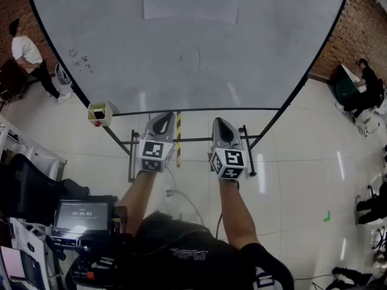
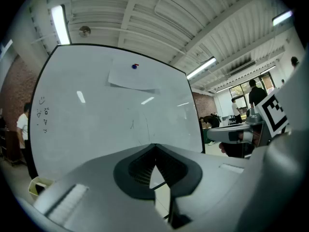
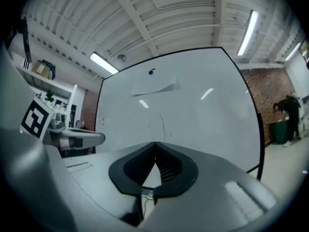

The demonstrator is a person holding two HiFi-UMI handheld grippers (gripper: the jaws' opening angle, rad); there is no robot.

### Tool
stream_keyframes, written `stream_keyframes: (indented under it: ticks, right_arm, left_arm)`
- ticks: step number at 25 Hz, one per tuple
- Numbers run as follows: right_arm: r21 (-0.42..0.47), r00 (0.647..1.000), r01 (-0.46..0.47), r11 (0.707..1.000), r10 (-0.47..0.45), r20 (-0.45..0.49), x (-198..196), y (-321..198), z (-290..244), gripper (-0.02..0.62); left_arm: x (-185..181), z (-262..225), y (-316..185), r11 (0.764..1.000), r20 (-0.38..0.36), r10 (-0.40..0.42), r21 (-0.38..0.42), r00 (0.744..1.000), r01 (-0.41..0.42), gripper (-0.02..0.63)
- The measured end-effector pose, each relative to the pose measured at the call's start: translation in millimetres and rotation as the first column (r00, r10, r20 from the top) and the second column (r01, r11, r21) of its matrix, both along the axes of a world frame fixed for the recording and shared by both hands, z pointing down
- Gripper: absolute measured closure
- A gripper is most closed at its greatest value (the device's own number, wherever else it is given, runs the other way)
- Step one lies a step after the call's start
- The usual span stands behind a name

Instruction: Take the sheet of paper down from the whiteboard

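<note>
A white sheet of paper point(image 2: 131, 79) hangs high on the whiteboard point(image 1: 193, 47), pinned by a small blue and red magnet point(image 2: 134, 66). In the head view the sheet of paper point(image 1: 190, 5) shows faintly near the board's top. In the right gripper view the sheet of paper point(image 3: 153, 86) hangs under the magnet point(image 3: 151, 72). My left gripper point(image 1: 162, 123) and right gripper point(image 1: 221, 129) are held level side by side in front of the board's lower edge, well short of the paper. Both are shut with nothing between the jaws.
The whiteboard stands on a black frame point(image 1: 181, 141) with feet on a glossy tiled floor. A small yellow-rimmed box point(image 1: 100, 113) sits at its lower left corner. A tablet point(image 1: 81, 216) and equipment stand at the near left. People point(image 1: 27, 56) are at both sides.
</note>
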State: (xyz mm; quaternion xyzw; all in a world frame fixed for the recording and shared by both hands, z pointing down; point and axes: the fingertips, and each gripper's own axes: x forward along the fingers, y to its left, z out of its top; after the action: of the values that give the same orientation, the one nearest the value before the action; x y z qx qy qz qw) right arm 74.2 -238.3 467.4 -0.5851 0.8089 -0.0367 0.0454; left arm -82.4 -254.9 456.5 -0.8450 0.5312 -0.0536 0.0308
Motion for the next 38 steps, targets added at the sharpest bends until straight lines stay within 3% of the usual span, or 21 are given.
stream_keyframes:
  ticks: [7,13,20,29,34,38]
  right_arm:
    - [0.069,1.000,-0.011,0.998,0.010,0.013,1.7,-18.0,-33.1,0.581]
    - [0.105,1.000,-0.028,0.994,0.029,-0.009,-33.8,-87.4,-70.4,0.580]
    - [0.175,0.998,-0.059,0.983,0.058,0.012,-21.1,-122.5,-130.5,0.539]
    - [0.260,0.996,-0.016,0.965,-0.006,0.085,26.9,-162.9,-195.4,0.479]
    - [0.270,0.980,0.050,0.962,-0.099,0.172,51.9,-188.7,-209.6,0.452]
    - [0.297,0.940,0.164,0.941,-0.240,0.241,56.5,-204.5,-225.3,0.413]
  left_arm:
    - [6.8,-35.8,-13.8,0.996,-0.011,0.029,0.086,1.000,-0.028,0.606]
    - [-13.5,-96.4,-80.4,0.972,0.015,0.077,0.223,0.997,-0.079,0.606]
    - [4.0,-177.2,-111.3,0.911,0.067,0.130,0.386,0.989,-0.146,0.603]
    - [28.1,-274.8,-146.2,0.832,0.053,0.034,0.552,0.998,-0.058,0.494]
    - [42.1,-315.7,-160.4,0.793,0.041,-0.031,0.609,0.999,0.000,0.476]
    - [58.0,-340.3,-179.8,0.771,0.050,-0.075,0.637,0.996,0.026,0.440]
